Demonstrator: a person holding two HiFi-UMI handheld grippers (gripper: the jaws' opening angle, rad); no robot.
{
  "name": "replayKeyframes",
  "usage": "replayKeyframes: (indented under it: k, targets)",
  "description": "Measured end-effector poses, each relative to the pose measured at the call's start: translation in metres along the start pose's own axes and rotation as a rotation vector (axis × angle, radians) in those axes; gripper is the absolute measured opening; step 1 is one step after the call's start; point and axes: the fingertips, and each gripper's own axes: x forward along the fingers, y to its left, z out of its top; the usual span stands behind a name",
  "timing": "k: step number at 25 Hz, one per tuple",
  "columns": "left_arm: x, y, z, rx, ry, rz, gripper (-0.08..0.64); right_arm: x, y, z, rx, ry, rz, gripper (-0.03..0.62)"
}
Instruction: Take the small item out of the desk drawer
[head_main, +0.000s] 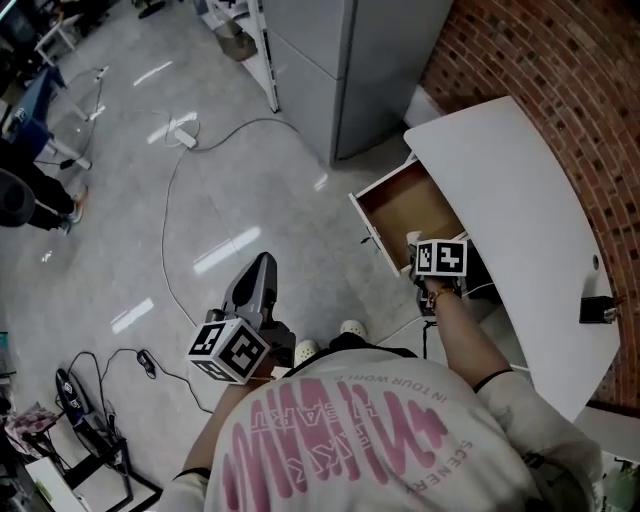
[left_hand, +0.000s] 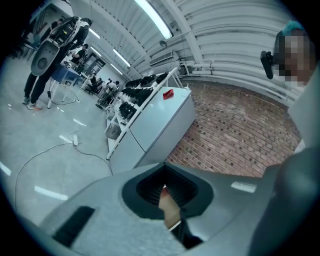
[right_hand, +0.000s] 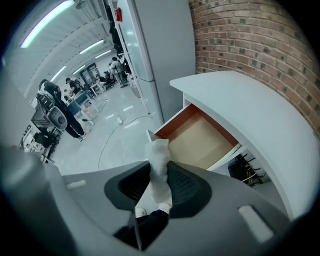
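The small item (right_hand: 159, 167), white and soft-looking, was already out of the desk drawer and pinched in my right gripper, so I took the extraction itself as done. Starting at the left: my left gripper (head_main: 262, 272) hung over bare floor (head_main: 130, 200), well apart from the desk, pointing roughly level toward the grey cabinet (left_hand: 160, 122) and the brick wall (left_hand: 235, 135). Its jaws stood only narrowly apart with nothing between them, and I judged it parked there to keep out of the way. Moving right, the drawer (head_main: 408, 205) stood pulled out from under the white desk top (head_main: 515, 210), and what I could see of its tan floor was bare. My right gripper (right_hand: 158, 176) hung by the drawer's front edge, tilted steeply down. Its jaws were closed partway onto the item, pads pressing both sides, while the item's top poked out past the tips. I reckoned that was a firm enough hold to carry it clear.
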Motion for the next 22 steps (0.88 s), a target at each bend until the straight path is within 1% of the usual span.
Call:
replayKeyframes:
  k: [4, 12, 16, 22]
  targets:
    - [0.005, -0.011, 0.009, 0.009, -0.014, -0.026, 0.003, -0.020, 0.004, 0.008, 0.042, -0.065, 0.010, 0.124]
    - [0.019, -0.034, 0.029, 0.034, -0.046, -0.081, 0.003, -0.061, 0.014, 0.041, 0.096, -0.249, 0.060, 0.124]
    - [0.023, -0.040, 0.034, 0.040, -0.051, -0.098, 0.003, -0.076, 0.024, 0.051, 0.080, -0.296, 0.078, 0.124]
    - [0.031, -0.052, 0.038, 0.051, -0.054, -0.134, 0.003, -0.101, 0.044, 0.069, 0.080, -0.370, 0.142, 0.126]
